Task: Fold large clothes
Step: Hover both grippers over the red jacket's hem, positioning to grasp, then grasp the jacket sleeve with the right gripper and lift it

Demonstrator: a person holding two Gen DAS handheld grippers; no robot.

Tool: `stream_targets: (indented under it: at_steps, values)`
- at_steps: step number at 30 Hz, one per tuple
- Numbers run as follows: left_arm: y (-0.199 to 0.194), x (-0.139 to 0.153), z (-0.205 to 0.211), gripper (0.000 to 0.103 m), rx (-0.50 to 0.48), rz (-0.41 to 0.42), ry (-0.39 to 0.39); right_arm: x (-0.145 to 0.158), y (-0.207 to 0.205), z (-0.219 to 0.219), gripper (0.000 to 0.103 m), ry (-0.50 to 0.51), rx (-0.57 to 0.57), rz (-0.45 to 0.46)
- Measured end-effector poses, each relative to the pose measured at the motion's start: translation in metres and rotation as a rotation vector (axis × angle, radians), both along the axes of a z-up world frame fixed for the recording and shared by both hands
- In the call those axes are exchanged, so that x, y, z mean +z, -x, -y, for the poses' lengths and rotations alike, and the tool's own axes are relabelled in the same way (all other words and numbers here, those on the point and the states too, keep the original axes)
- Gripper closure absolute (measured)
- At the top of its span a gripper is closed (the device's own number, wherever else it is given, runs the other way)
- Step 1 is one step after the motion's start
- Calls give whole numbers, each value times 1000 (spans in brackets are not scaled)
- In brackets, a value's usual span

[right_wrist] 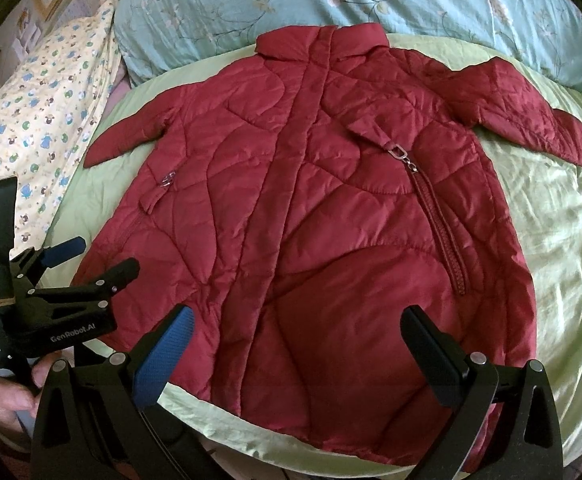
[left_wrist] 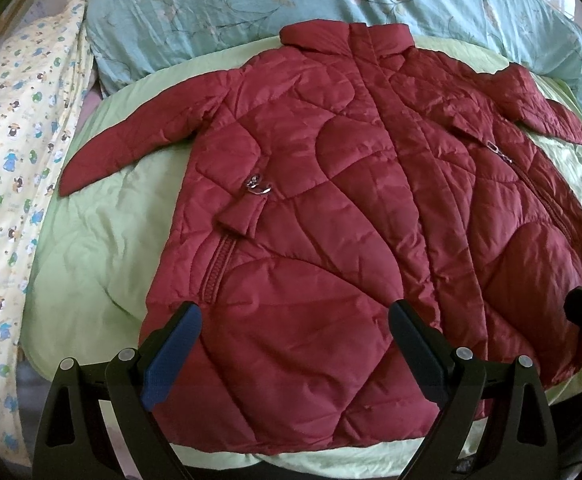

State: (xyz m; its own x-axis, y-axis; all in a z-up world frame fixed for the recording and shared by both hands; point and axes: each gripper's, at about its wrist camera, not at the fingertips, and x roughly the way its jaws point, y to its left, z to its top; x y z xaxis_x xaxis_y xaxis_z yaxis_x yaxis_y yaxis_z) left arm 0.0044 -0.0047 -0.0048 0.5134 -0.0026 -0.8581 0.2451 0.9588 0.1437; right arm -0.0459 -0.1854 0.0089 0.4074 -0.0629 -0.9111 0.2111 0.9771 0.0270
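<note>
Soft, even daylight in both views, faint sheen on the red jacket (left_wrist: 331, 240) and glare on the green sheet (right_wrist: 563, 240) at right, shallow shadows in quilting, heavy fisheye bending with black vignetted corners, slight overall softness.

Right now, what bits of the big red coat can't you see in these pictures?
- Puffy dark red quilted coat, left wrist view: its bottom hem is partly covered by the open left gripper fingers; its hem corner on the right is cut off by the frame edge.
- Right wrist view: the open right gripper fingers cover part of the hem.
- Both views: the coat's back is hidden against the pale green quilted blanket.
</note>
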Motion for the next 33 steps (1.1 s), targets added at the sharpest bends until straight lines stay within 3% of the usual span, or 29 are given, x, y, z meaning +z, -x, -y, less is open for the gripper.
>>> stream_targets:
  at_steps: [7,15,19,28,33]
  values:
    - [-4,-4,3,7,-6,-60,-29,1,0,1,0,-11,-2,12]
    - [-11,-9,7,7,-7,-27,-25,-2,-1,6,0,-10,-14,5]
    - [-18,-11,7,6,-1,-22,-44,-1,-1,17,0,-35,-31,44]
    - [-36,-17,10,4,11,-28,-3,8,5,62,0,-49,-124,102]
    - [-49,-20,9,4,25,-25,-1,17,11,109,0,-48,-220,131]
